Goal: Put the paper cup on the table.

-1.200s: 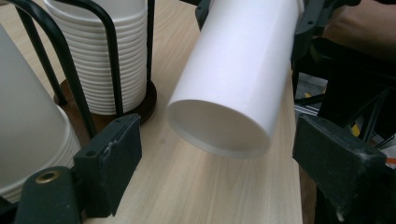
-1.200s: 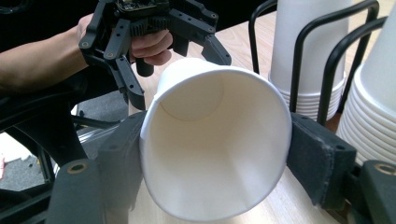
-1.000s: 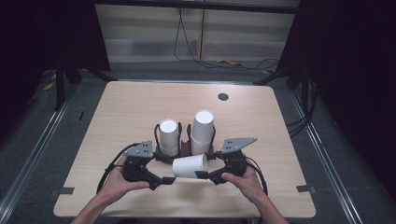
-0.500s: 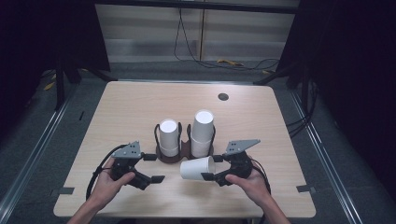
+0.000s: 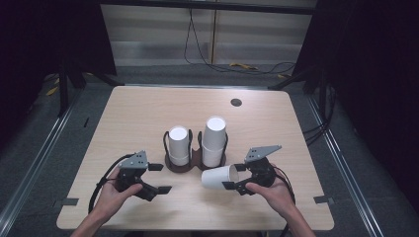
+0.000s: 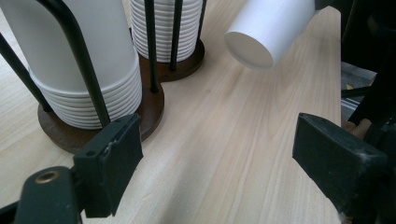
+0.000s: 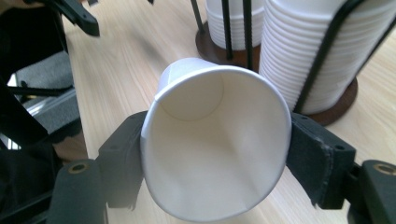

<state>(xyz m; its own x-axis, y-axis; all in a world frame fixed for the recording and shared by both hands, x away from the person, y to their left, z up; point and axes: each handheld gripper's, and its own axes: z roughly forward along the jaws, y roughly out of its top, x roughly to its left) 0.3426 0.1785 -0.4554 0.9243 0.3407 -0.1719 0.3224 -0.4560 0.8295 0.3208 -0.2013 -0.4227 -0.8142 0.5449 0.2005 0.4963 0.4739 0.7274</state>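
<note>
Right gripper [image 5: 228,178] pinching paper cup [image 5: 219,177] on its side at five o'clock of cup holder [image 5: 192,165]; left gripper [image 5: 159,177], jaws spread, empty at seven o'clock.

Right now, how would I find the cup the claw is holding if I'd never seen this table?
Find the brown holder in the middle of the wooden table, with two upright stacks of white cups. Just in front of the taller stack, the right claw squeezes one paper cup. It alone lies sideways, out of the holder.
</note>
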